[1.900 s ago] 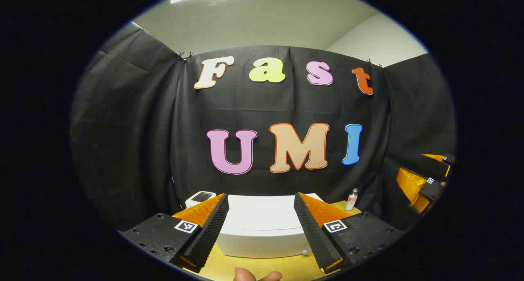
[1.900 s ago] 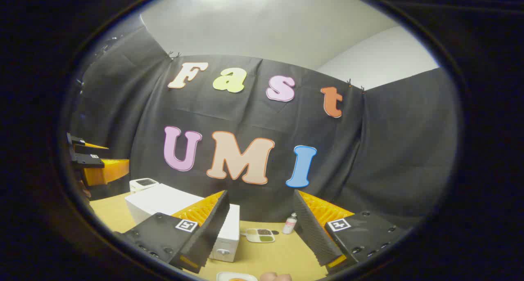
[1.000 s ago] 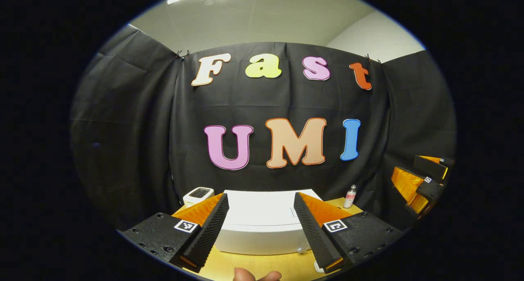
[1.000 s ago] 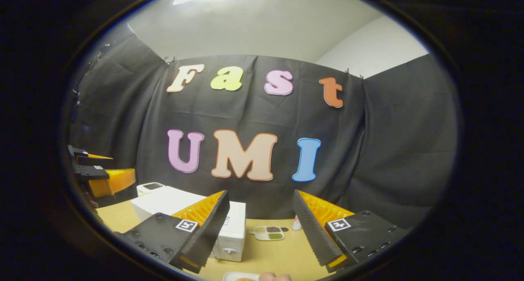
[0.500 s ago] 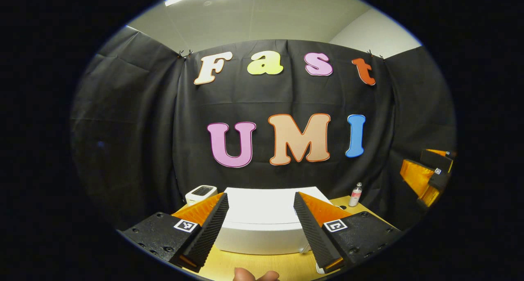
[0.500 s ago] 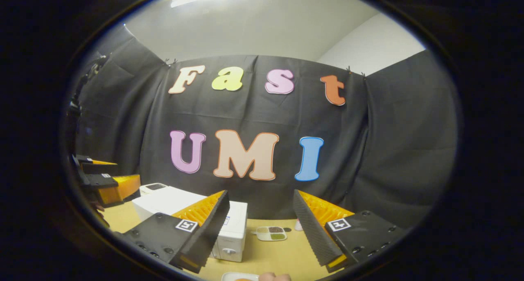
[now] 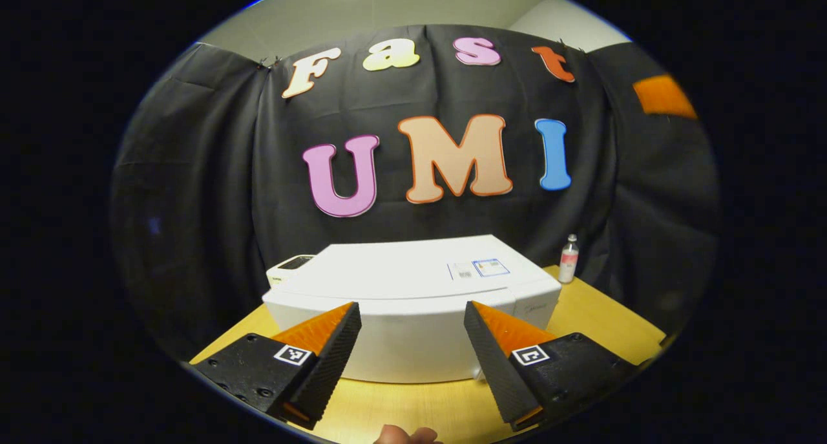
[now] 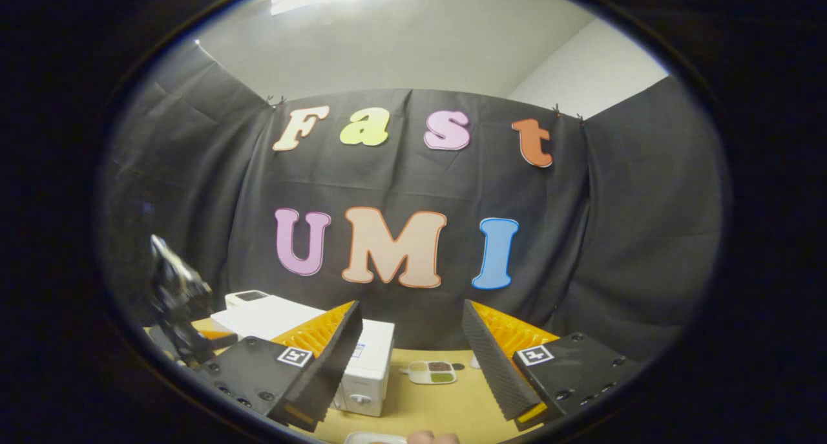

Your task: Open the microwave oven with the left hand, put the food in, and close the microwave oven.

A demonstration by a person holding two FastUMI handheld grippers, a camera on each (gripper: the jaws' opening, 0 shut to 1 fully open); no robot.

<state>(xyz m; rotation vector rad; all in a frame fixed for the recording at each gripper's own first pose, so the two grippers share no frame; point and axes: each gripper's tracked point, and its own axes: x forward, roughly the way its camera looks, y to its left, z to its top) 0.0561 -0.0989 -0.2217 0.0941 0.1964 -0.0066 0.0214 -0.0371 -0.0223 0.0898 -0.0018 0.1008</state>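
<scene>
The white microwave (image 7: 400, 282) stands on the wooden table (image 7: 601, 321) straight ahead of my left gripper (image 7: 410, 308), its door closed. My left gripper is open and hovers just in front of the microwave's upper front edge, apart from it. In the right gripper view the microwave (image 8: 371, 350) sits left of centre, with a round knob (image 8: 360, 399) low on its front. My right gripper (image 8: 411, 305) is open and holds nothing. A white plate rim (image 8: 368, 439) peeks in below it. The left gripper (image 8: 177, 302) shows blurred at the far left.
A small divided dish (image 8: 431, 371) with brown and green food lies on the table (image 8: 446, 405) right of the microwave. A small bottle (image 7: 568, 258) stands at the back right. A small white device (image 7: 291, 263) sits behind the microwave's left corner. A fingertip (image 7: 407, 434) shows at the bottom.
My left gripper has moved forward and tipped down towards the microwave, which now looms larger. The right gripper has barely moved. Both stayed open.
</scene>
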